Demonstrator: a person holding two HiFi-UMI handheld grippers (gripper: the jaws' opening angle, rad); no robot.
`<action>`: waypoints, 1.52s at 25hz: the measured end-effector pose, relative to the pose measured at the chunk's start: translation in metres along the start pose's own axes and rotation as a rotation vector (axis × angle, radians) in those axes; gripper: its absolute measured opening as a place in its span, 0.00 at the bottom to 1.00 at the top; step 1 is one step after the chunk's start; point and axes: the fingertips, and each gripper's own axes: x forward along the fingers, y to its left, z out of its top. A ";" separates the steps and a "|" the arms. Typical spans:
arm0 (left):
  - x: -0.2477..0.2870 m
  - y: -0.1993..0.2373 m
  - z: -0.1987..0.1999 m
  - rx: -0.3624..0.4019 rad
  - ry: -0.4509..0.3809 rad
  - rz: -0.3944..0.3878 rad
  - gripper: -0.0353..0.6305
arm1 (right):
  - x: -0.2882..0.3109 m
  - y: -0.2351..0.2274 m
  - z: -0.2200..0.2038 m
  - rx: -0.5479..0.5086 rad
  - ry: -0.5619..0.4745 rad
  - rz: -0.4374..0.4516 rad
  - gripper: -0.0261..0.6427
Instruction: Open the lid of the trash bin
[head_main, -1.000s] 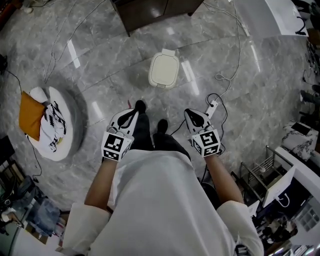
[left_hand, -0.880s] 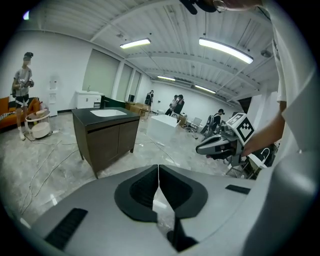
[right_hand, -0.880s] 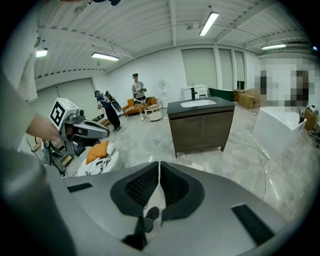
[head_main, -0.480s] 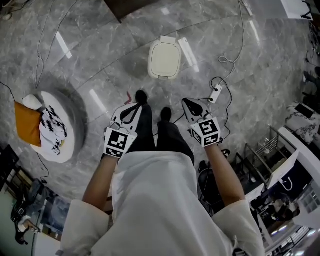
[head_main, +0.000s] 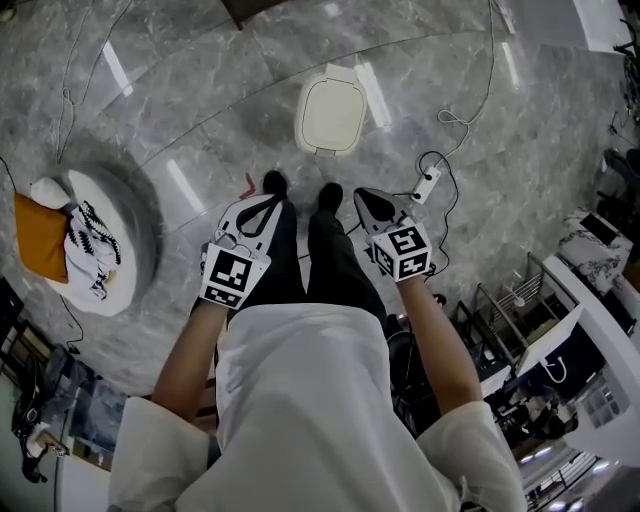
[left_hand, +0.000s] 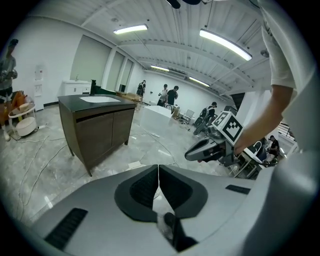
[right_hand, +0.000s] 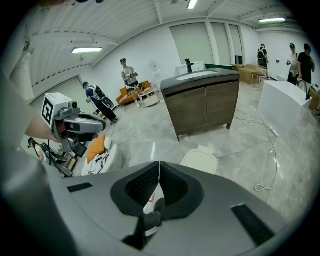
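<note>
A grey marble floor (head_main: 200, 100) fills the head view, with thin cables (head_main: 470, 110) trailing across it. A person (head_main: 310, 400) in a white top and dark trousers stands on it, looking steeply down, both arms held forward. In the two gripper views a dark wooden cabinet (right_hand: 205, 107) stands further back on the floor, beyond the bin. To the person's left sits a round white seat (head_main: 105, 250) with an orange cushion (head_main: 40, 236) and a black-and-white cloth on it. The trash bin (head_main: 331, 113), white with a cream lid (head_main: 333, 112) lying flat and closed, stands on the floor just ahead of the person's black shoes (head_main: 273, 183), apart from both tools. The left tool (head_main: 262, 208) is held in the air above the left leg, its jaws clenched together with nothing between them. The right tool (head_main: 362, 197) is held in the air above the right leg, also clenched on nothing; its own view shows the bin past its tips. A white power strip (head_main: 425, 186) lies on the floor just right of the right tool.
</note>
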 end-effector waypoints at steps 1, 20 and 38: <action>0.003 0.003 0.000 -0.007 0.001 0.006 0.08 | 0.006 -0.002 -0.001 0.004 0.004 0.001 0.09; 0.066 0.012 -0.060 -0.160 0.043 0.138 0.08 | 0.113 -0.033 -0.073 -0.135 0.150 0.114 0.09; 0.123 0.013 -0.129 -0.225 0.068 0.163 0.08 | 0.196 -0.063 -0.121 -0.161 0.192 0.122 0.09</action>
